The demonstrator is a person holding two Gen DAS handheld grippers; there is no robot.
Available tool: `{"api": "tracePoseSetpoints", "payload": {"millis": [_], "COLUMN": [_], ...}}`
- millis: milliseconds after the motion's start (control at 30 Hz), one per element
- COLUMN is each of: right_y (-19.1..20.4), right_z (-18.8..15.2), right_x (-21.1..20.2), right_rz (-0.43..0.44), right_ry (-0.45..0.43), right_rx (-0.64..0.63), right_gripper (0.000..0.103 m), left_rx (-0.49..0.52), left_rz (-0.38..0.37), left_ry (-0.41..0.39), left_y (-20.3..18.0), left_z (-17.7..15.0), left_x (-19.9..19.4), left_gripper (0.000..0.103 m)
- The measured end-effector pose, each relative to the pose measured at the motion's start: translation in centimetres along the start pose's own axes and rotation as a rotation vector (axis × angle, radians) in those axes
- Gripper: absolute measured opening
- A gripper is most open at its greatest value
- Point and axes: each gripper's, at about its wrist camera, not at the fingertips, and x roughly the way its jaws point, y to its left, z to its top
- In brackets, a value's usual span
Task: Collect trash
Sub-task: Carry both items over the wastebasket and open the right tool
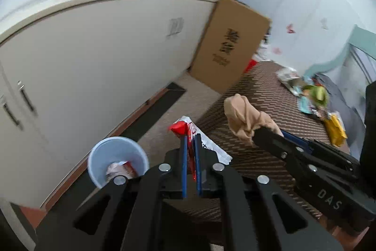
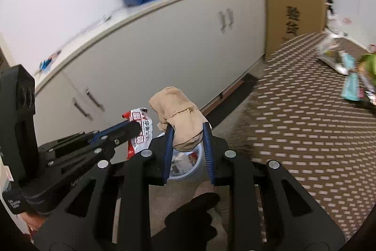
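Wrapper (image 1: 188,133) pinched in left claw (image 1: 190,145); right claw (image 2: 186,133) grips stocking (image 2: 181,117), bin (image 2: 185,164) half-hidden.

My left tool (image 1: 190,140) points forward and downward, its blue fingers (image 1: 184,157) pinched almost together on a thin red-and-white wrapper (image 1: 188,131). My right tool (image 2: 187,131) is angled down the same way, just beside the left one, with its fingers (image 2: 208,145) standing further apart and clamped on a bunched beige stocking (image 2: 178,114). Both tips sit side by side.
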Motion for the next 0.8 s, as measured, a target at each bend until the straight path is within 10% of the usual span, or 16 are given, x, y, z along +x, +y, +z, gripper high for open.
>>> {"api": "tracePoseSetpoints", "payload": {"millis": [333, 400, 500, 800], "right_y": [5.6, 6.6, 7.1, 5.9], "right_z": [0.6, 0.7, 0.9, -0.6], "right_x": [9.3, 11.2, 14.1, 16.7], "right_rz": [0.073, 0.079, 0.095, 0.049], "right_ry": [0.064, 0.072, 0.087, 0.138], "right_rx": [-0.043, -0.061, -0.046, -0.013], "right_gripper": [0.024, 0.028, 0.067, 0.067], "left_rx": [-0.122, -0.142, -0.166, -0.18], "left_rz": [0.174, 0.221, 0.252, 0.246], "left_ry": [0.021, 0.014, 0.023, 0.062], "left_y": [9.4, 11.0, 12.7, 13.8], "left_z": [0.1, 0.2, 0.4, -0.3], "left_x": [1.9, 2.0, 2.3, 4.2], "left_gripper": [0.006, 0.006, 0.006, 0.006]}}
